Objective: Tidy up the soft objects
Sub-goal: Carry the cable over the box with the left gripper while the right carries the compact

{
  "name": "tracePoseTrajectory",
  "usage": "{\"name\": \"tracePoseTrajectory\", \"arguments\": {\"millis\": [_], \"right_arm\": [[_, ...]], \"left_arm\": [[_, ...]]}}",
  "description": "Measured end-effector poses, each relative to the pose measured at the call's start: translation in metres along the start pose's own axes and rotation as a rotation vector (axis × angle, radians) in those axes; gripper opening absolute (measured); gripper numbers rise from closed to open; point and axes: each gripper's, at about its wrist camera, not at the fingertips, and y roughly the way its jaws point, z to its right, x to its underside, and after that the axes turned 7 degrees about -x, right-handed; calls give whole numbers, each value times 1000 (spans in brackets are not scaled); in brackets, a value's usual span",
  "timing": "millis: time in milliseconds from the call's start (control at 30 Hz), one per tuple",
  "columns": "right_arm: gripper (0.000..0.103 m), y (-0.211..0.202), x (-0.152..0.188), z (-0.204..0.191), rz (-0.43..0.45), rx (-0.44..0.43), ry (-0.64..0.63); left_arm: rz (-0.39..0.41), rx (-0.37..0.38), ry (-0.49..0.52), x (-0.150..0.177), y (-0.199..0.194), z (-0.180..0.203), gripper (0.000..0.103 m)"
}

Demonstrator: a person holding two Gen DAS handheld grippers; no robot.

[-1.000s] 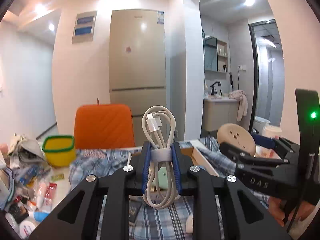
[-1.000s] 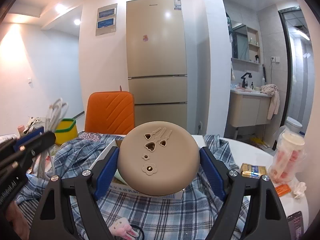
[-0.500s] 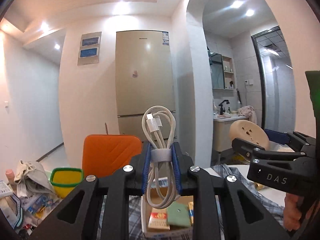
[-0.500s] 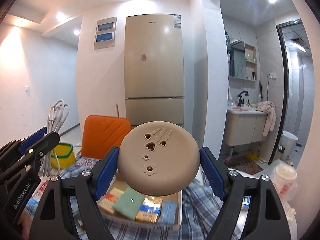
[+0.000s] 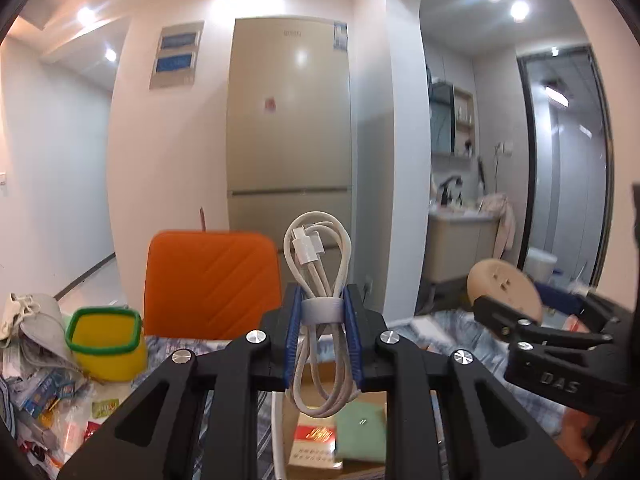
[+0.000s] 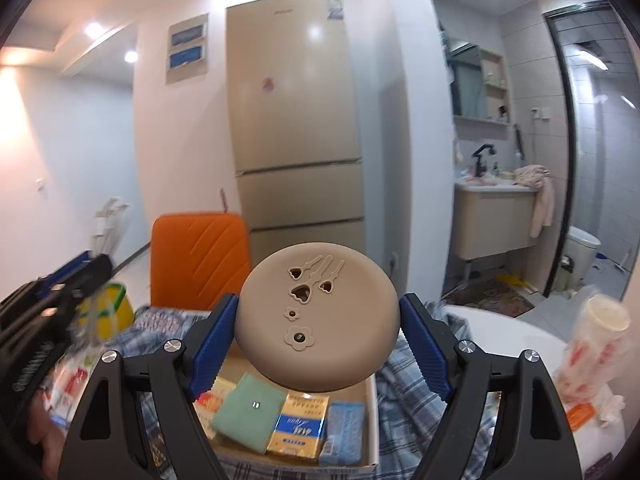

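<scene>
One coiled cable (image 5: 318,312) clamped in left tongs (image 5: 323,330); one tan disc (image 6: 316,314) gripped by right tongs (image 6: 318,334).

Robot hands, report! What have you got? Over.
Left gripper shut on coiled white cable. Right gripper clamps round beige pad. Open cardboard box below, nothing blocking.

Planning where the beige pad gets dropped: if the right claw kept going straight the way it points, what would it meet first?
Probably the open cardboard box just below and ahead of the right claw, which grips the beige pad; depth is unclear.
</scene>
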Motion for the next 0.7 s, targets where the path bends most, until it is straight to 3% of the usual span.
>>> {"name": "tracePoseTrajectory", "arguments": {"millis": [133, 267, 400, 500, 700], "right_arm": [[83, 20, 15, 1, -43, 6, -15], [83, 43, 37, 4, -138, -23, -20], [83, 68, 53, 11, -243, -45, -14], [83, 85, 64, 14, -331, -66, 4], [83, 97, 77, 13, -392, -70, 5]], "left_arm": [[-111, 15, -20, 27, 25, -2, 20], [-183, -4, 38, 44, 44, 7, 20], [-297, 41, 42, 58, 62, 12, 20], [-341, 43, 74, 66, 68, 18, 20], [-413, 73, 83, 75, 75, 21, 20]]}}
